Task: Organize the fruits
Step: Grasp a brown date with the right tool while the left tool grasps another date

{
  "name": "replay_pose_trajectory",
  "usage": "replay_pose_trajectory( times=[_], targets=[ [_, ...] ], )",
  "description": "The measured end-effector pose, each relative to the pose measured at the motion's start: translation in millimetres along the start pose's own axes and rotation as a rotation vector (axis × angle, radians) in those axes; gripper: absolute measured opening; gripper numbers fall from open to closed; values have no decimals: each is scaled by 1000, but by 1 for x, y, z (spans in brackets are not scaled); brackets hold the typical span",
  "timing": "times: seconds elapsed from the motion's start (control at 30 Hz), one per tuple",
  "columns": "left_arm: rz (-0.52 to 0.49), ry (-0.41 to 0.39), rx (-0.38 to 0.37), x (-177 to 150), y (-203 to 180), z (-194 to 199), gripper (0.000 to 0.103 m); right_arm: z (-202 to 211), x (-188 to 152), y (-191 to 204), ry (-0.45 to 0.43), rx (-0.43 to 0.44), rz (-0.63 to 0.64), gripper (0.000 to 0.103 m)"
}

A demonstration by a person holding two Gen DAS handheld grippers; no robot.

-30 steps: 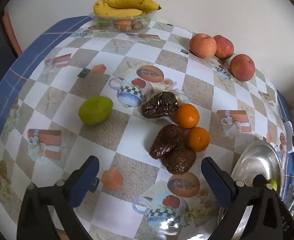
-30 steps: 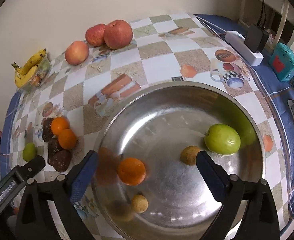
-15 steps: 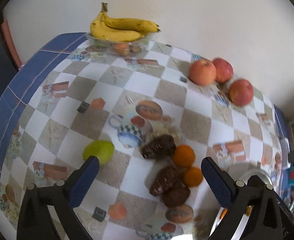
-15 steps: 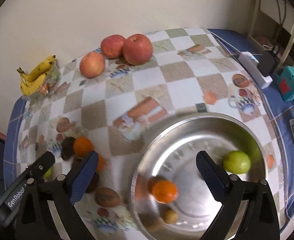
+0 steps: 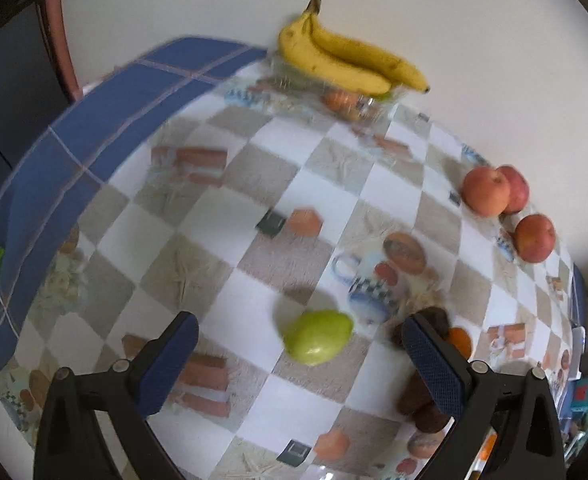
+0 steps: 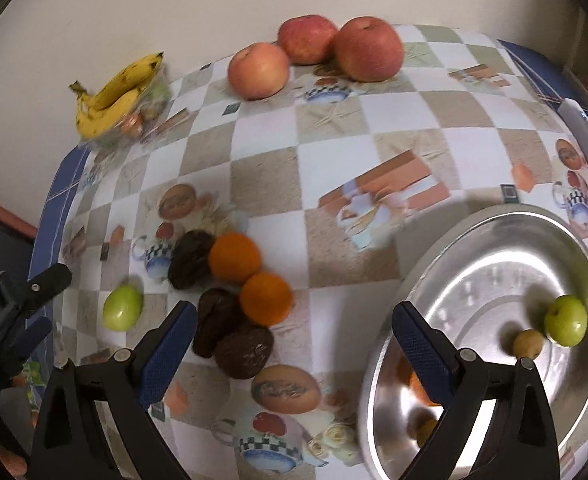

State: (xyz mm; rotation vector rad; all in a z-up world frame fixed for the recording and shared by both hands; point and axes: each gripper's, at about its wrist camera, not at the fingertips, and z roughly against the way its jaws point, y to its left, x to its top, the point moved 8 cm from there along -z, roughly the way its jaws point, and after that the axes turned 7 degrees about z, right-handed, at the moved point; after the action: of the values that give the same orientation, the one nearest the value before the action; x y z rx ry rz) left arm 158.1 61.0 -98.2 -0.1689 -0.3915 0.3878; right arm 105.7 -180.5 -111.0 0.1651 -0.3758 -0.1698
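Note:
My left gripper [image 5: 300, 364] is open and empty, with a green fruit [image 5: 318, 337] lying on the table between its fingers. My right gripper [image 6: 294, 354] is open and empty above two oranges [image 6: 266, 298] and dark brown fruits [image 6: 243, 350]. A steel bowl [image 6: 474, 248] at the right holds a green fruit [image 6: 565, 320], a small brown fruit [image 6: 527, 344] and an orange partly hidden by my right finger. Three apples [image 6: 368, 54] and bananas [image 6: 112, 94] lie at the back. The left gripper shows at the left edge of the right wrist view [image 6: 18, 312].
The checkered tablecloth [image 5: 254, 184] has a blue border falling off at the left edge. The bananas [image 5: 350, 62] rest on a clear container by the wall. A white power strip [image 6: 584, 136] and a teal box [image 5: 584, 394] lie at the far right.
Both grippers have swung left. The left wrist view moved from the dark fruits to the green fruit. The right gripper left the bowl and now hangs over the oranges.

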Motion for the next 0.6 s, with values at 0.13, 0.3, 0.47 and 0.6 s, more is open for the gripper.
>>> replay_pose_trajectory(
  times=[0.13,0.3,0.47,0.6],
  targets=[
    [4,86,-27,-15,0,-20,95,0,-2,16,4,22,37,94],
    [-12,176,-95,-39,-21,-31,90,-17,-13,24,63,20,54,67],
    [-57,222,-130,-58,-45,-38,87,-31,-22,22,103,38,33,58],
    [-61,260,-181,-68,-61,-42,86,-36,-26,24,114,88,1,56]
  ],
)
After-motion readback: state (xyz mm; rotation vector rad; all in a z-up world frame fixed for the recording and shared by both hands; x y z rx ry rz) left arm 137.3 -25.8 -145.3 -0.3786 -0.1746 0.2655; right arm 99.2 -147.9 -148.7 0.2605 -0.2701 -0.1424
